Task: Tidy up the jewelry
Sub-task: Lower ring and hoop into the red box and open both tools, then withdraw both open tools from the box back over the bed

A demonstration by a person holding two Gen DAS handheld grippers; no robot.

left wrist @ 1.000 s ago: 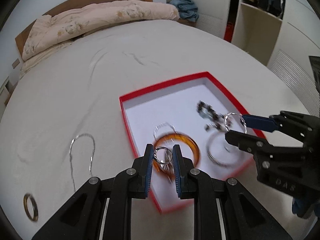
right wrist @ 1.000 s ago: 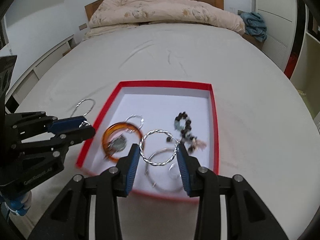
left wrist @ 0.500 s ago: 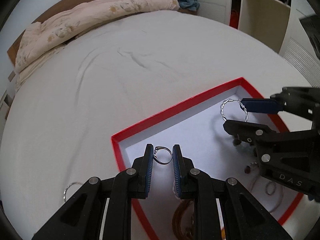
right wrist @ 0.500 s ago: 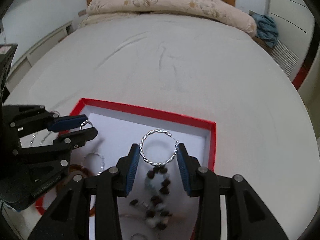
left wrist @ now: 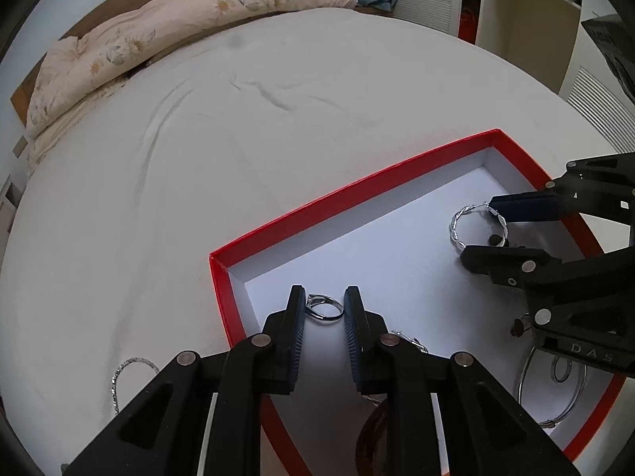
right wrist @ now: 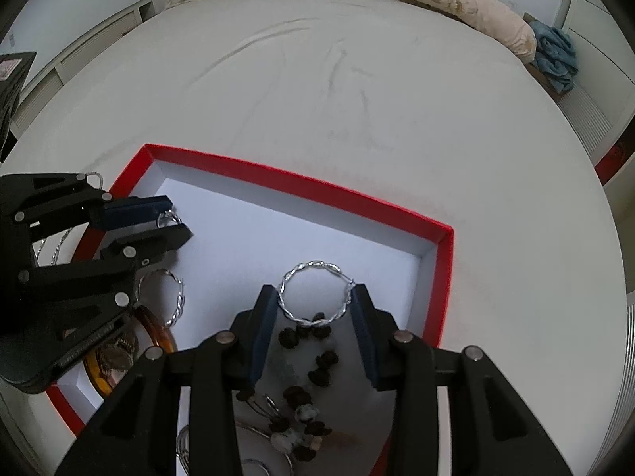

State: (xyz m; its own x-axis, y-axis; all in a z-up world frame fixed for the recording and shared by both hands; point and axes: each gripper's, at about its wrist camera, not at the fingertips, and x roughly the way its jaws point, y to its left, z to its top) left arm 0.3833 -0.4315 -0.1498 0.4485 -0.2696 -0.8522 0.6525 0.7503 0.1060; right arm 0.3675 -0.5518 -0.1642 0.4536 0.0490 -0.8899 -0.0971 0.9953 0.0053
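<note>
Left wrist view: the left gripper [left wrist: 324,309] is seen over the near-left corner of a red-rimmed box [left wrist: 349,192] on the bed [left wrist: 198,127], white floor bare ahead; a small silver ring [left wrist: 323,308] is clamped between its narrowly parted jaws.

Right wrist view: the right gripper [right wrist: 315,301] is held near the box's far right wall [right wrist: 444,277], jaws clamped on a twisted silver hoop [right wrist: 315,297] above a dark beaded bracelet [right wrist: 313,361].

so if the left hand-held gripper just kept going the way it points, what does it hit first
Probably the white floor of the red box, then its far wall. The left hand-held gripper holds a small ring over that bare corner; depth is unclear.
</note>
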